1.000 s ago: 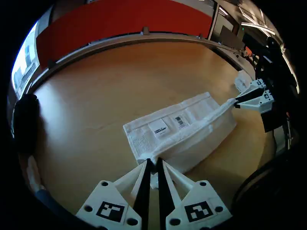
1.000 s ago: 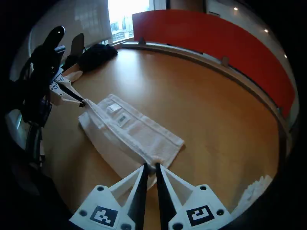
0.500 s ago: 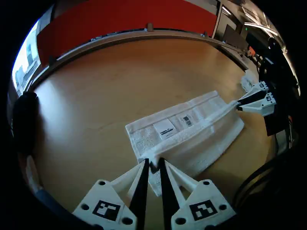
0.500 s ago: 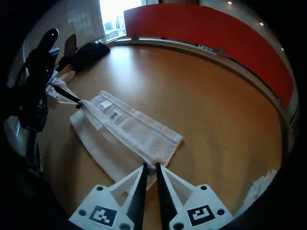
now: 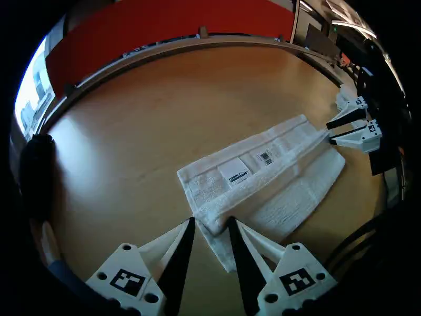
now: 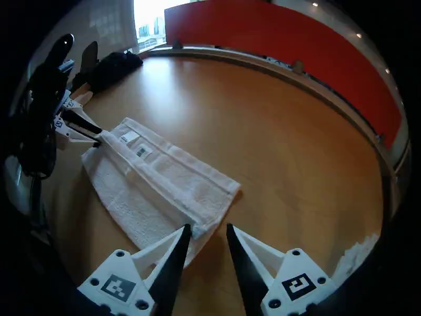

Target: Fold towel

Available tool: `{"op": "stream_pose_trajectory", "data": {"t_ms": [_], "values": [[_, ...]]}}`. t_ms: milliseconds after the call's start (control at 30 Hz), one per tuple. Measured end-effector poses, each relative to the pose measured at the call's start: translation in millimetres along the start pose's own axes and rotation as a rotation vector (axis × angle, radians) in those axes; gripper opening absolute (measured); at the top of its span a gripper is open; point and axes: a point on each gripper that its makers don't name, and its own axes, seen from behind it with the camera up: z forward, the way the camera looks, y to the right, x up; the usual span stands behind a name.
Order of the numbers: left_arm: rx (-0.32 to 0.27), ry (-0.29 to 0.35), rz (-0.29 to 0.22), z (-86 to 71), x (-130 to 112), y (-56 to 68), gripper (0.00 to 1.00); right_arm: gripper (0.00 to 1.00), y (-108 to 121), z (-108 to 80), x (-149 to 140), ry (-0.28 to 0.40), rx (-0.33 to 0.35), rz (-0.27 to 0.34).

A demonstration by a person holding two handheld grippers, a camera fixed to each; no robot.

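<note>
White towel point(image 5: 273, 174) lies flat, its ends btwn spread L claw point(image 5: 210, 220) & R claw point(image 6: 208, 227), ungripped.

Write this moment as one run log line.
left tool: open | right tool: open | towel: folded, lying on table, not gripped

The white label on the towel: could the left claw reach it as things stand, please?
Probably yes. The left claw is open at the near end of the towel, and the label lies face up just ahead, uncovered; the right claw stands at the far end, out of the way.
</note>
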Motion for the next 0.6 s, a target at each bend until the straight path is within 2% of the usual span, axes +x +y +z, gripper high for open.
{"op": "stream_pose_trajectory", "data": {"t_ms": [33,267,600], "values": [[0.003,0.001,0.0,-0.1,1,-1.1,0.49,0.62,2,0.1,1,0.002,-0.005,0.0],[0.032,0.006,0.007,0.7,7,-11.2,0.75,0.66,14,1.8,7,0.007,-0.037,0.009],[0.068,0.022,0.018,1.3,21,-26.4,0.8,0.7,23,5.1,17,0.022,-0.055,0.009]]}}
